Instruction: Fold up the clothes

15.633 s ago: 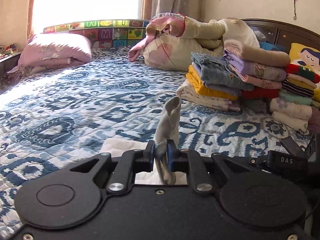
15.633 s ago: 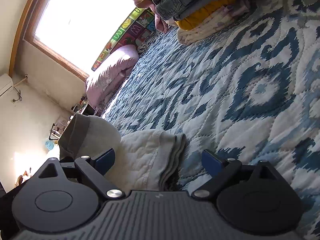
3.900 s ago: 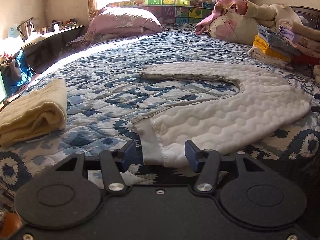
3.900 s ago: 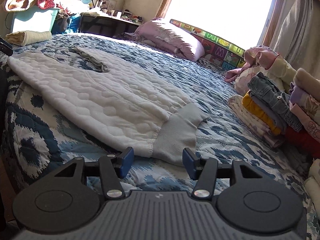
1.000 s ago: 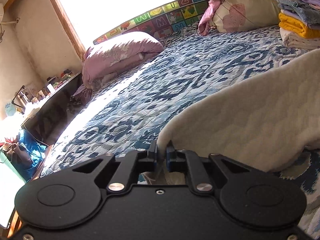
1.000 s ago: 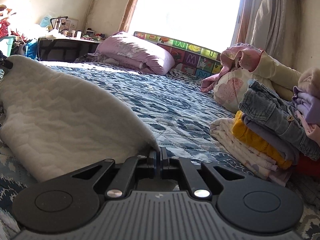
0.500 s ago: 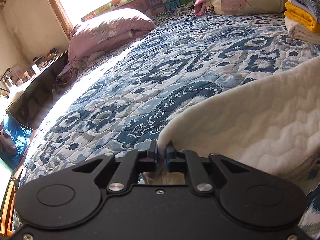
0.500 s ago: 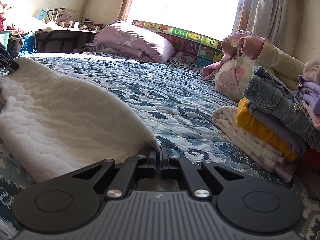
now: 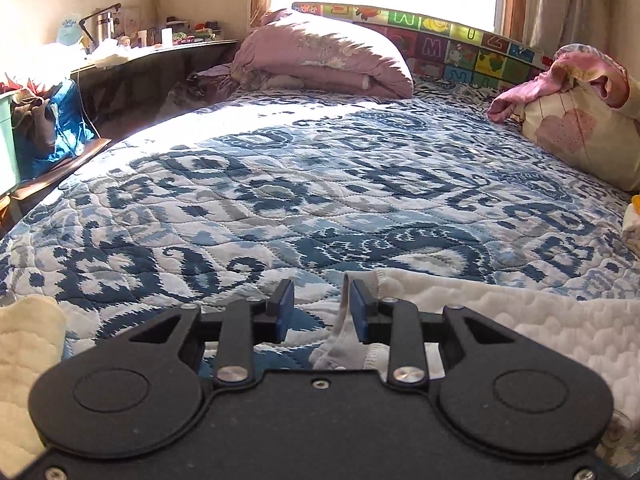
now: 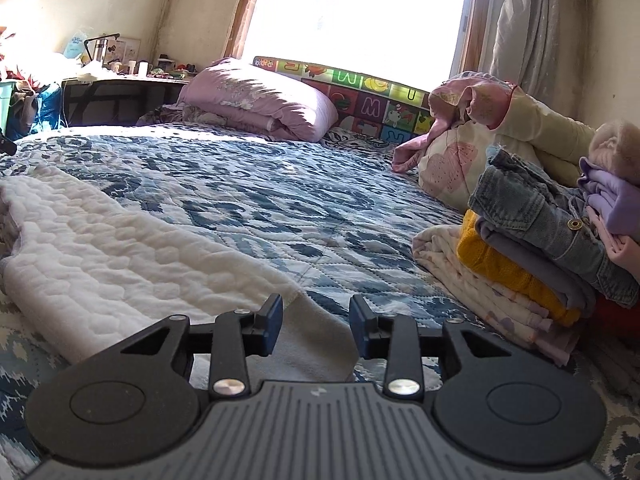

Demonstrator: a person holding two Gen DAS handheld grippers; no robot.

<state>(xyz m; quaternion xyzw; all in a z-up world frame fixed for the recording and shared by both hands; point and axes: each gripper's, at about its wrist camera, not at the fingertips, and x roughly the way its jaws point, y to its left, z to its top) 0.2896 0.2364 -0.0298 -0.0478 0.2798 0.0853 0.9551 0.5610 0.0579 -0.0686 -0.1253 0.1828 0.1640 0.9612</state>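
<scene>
A white quilted top [image 10: 120,256] lies folded on the blue patterned bedspread [image 10: 256,196]. My right gripper [image 10: 316,324] is open, its jaws either side of the top's grey hem band [image 10: 316,344], which lies flat. My left gripper [image 9: 320,308] is open at the other end of the top [image 9: 520,328]; a hem corner [image 9: 344,344] stands up against the right jaw's inner side. The bedspread [image 9: 320,200] stretches ahead of it.
A stack of folded clothes [image 10: 540,248] stands at the right. A pink folded duvet [image 9: 320,56] and a heart-print bundle [image 9: 576,132] lie at the far side. A cream folded cloth [image 9: 24,344] lies at the left. A cluttered desk [image 9: 152,48] stands beyond the bed's left edge.
Both grippers were shut on the top's hem corners, carried them over and lowered them. Now both have opened and the hem lies on the bed.
</scene>
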